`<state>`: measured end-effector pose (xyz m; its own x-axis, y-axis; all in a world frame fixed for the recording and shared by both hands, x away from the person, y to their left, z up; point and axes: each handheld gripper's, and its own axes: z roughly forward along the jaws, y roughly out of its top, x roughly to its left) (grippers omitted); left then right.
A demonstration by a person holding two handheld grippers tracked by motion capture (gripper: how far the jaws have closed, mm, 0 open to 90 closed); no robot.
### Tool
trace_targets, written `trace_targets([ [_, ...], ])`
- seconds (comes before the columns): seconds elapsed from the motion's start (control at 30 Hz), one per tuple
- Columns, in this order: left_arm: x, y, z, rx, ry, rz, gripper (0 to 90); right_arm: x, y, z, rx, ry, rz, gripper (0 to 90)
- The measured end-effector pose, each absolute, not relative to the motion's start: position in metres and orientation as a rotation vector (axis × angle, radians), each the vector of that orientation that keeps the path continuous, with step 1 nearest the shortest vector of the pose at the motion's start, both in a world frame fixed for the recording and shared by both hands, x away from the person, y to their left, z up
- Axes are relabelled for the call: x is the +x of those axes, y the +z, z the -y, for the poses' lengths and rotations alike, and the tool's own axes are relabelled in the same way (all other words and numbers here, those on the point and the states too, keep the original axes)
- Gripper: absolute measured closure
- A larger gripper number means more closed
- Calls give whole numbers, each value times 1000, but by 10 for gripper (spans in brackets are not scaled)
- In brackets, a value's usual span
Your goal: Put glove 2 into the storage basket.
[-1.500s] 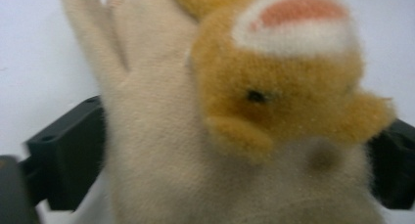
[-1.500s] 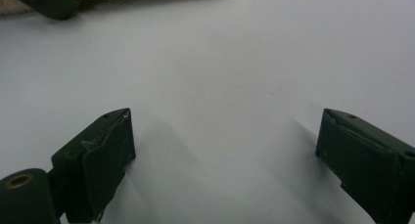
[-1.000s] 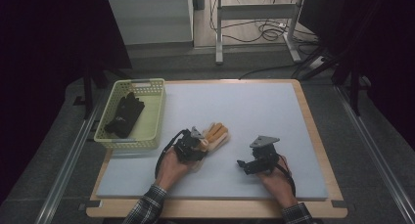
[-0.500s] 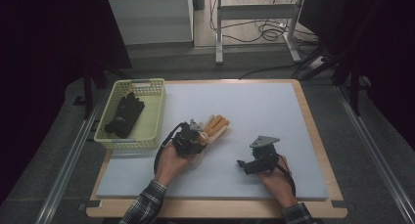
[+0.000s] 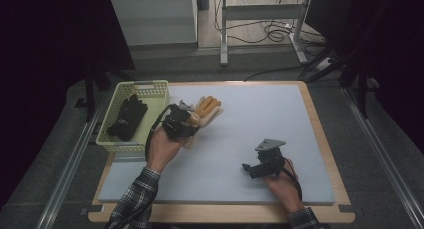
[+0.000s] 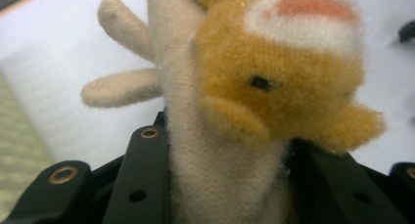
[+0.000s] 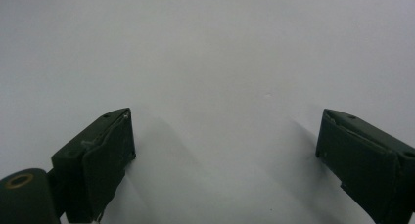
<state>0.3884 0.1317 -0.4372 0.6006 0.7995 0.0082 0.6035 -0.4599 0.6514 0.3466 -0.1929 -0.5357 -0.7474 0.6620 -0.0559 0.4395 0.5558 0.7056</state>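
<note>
Left gripper view: the left tongs [image 6: 220, 185] pinch one glove [image 6: 254, 101], cream with an orange plush animal face, at its cuff, so the fingers dangle free above the surface [image 6: 58, 53]. In the high view the glove [image 5: 205, 110] sits left of centre, just right of the basket [image 5: 150, 84], likely lifted to be carried there. One basket holds one black glove [image 5: 127, 119], probably already sorted in. At lower right the right tongs [image 5: 250, 169] rest on the surface with jaws spread and nothing between them, seemingly waiting. Two gloves in all, two tongs.
</note>
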Motion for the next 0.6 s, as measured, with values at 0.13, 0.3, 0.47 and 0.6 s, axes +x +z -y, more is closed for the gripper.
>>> trace_targets([
  [0.13, 395, -426, -148, 2204, 445, -1148, 627, 347, -536, 193, 904, 992, -2479, 70],
  [0.3, 402, -414, -168, 2180, 482, -1203, 626, 347, -536, 193, 905, 996, -2476, 70],
  [0.47, 407, -405, -197, 2135, 522, -1283, 624, 347, -536, 193, 905, 995, -2477, 70],
  [0.6, 411, -402, -227, 2100, 562, -1357, 621, 347, -536, 193, 905, 995, -2477, 70],
])
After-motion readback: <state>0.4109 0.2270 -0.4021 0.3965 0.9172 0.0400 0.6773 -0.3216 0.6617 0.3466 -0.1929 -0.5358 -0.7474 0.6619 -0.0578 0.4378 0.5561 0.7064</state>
